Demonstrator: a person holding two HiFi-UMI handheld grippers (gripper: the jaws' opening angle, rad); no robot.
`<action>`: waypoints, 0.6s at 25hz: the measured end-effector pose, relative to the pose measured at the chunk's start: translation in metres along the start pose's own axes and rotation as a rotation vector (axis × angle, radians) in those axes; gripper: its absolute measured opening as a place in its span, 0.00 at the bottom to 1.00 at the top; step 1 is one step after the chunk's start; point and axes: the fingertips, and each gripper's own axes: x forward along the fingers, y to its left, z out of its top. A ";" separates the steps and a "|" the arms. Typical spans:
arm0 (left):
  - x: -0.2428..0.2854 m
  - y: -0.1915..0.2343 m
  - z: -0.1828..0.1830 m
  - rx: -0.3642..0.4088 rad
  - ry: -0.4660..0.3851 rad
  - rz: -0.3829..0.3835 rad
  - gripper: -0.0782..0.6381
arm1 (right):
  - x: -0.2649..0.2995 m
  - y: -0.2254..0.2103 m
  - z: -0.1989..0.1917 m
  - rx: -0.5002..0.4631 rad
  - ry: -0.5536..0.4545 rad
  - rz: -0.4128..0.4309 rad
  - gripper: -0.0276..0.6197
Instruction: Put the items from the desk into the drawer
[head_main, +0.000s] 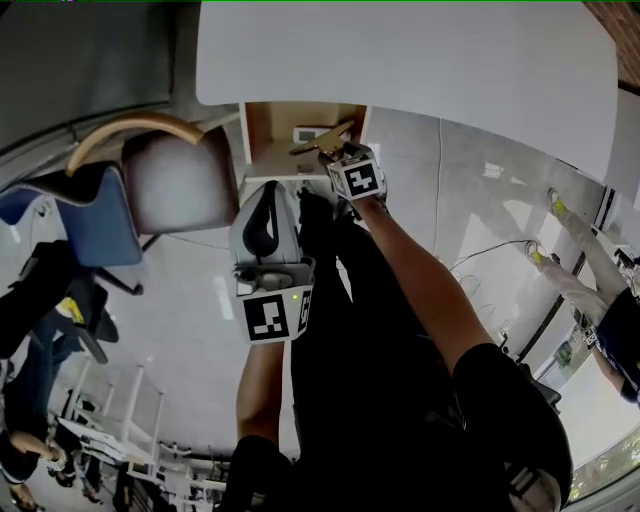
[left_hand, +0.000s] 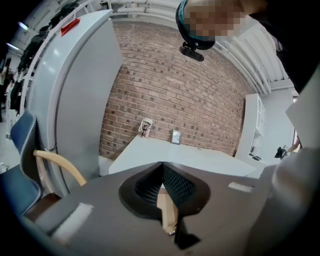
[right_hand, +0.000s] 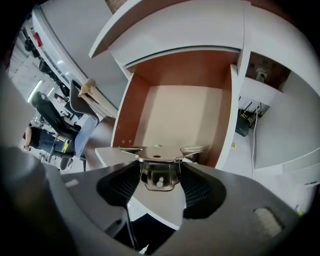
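Right gripper, jaws wide on a metal clip, above the open drawer; left gripper pinches a tan strip; depositing step, likely next: lower, then release

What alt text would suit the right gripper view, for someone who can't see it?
The right gripper grips a metal clip between its two dark jaws, above an open wooden drawer under a white desk.

The open drawer sits under the desk edge, with a chair to its left.
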 end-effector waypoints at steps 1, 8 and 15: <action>0.001 0.002 -0.003 -0.004 0.004 0.000 0.14 | 0.005 -0.002 -0.002 0.009 0.013 -0.006 0.44; 0.009 0.010 -0.021 -0.006 0.032 -0.009 0.14 | 0.034 -0.013 -0.010 0.036 0.078 -0.046 0.44; 0.007 0.021 -0.028 -0.021 0.052 0.004 0.14 | 0.049 -0.019 -0.017 0.055 0.138 -0.076 0.45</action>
